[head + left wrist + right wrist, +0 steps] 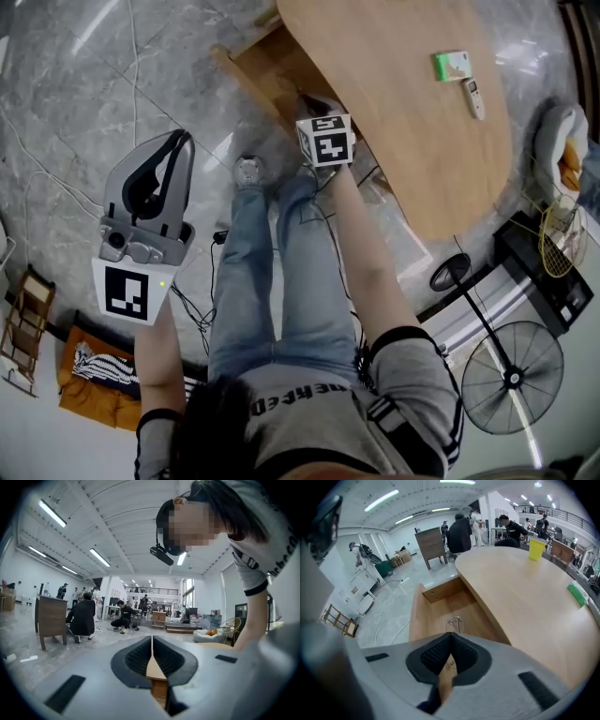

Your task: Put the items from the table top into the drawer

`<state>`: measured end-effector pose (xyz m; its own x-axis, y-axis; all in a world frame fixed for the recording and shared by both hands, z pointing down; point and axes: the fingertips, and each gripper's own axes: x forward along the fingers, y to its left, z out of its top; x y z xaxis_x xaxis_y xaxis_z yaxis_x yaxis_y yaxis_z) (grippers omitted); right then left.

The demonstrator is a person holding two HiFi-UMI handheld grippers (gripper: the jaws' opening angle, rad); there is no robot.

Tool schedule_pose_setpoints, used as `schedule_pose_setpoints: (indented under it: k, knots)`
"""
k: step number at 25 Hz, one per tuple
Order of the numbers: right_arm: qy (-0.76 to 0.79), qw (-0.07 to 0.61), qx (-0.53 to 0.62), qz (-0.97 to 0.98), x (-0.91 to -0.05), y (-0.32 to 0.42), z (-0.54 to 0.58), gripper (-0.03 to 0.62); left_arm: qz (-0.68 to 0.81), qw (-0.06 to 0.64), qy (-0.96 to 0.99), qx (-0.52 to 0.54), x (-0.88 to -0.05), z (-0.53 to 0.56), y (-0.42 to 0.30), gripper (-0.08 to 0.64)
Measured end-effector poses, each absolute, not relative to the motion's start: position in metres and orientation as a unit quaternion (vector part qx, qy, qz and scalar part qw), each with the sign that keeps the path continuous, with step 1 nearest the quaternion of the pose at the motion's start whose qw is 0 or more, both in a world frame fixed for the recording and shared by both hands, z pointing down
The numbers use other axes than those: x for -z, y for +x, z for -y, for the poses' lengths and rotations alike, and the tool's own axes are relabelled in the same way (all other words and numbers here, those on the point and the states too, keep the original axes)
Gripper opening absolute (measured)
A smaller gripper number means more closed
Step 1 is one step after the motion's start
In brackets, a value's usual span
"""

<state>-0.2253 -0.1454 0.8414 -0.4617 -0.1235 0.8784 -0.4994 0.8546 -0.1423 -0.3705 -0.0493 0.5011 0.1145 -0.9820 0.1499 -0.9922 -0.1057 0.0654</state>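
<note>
The wooden drawer (440, 603) stands pulled out from under the round table top (525, 602). A small metal wire loop (456, 623) lies on its floor. My right gripper (450, 637) hangs over the drawer, pointing steeply down, shut with nothing held; in the head view it (312, 103) sits at the table's edge. On the table lie a green box (451, 65) and a white stick-shaped device (473, 97). A yellow cup (536, 549) stands farther back. My left gripper (176, 141) is off to the left above the floor, shut and empty.
The person's legs and shoe (247, 172) stand beside the drawer. Cables (202, 309) trail over the grey floor. A floor fan (511, 377) and a wire chair (561, 234) stand by the table's right. People (83, 617) work in the hall behind.
</note>
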Motion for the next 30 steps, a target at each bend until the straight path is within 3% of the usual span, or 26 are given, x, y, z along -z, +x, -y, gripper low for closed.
schedule_pose_setpoints:
  k: [12, 30]
  knots:
    - [0.248, 0.327, -0.175, 0.895, -0.684, -0.178, 0.119, 0.003, 0.627, 0.059, 0.776, -0.025, -0.453, 0.06, -0.323, 0.014]
    - [0.327, 0.199, -0.116, 0.917, -0.465, -0.085, 0.067, 0.003, 0.623, 0.012, 0.782, 0.0, -0.32, 0.033, -0.243, 0.014]
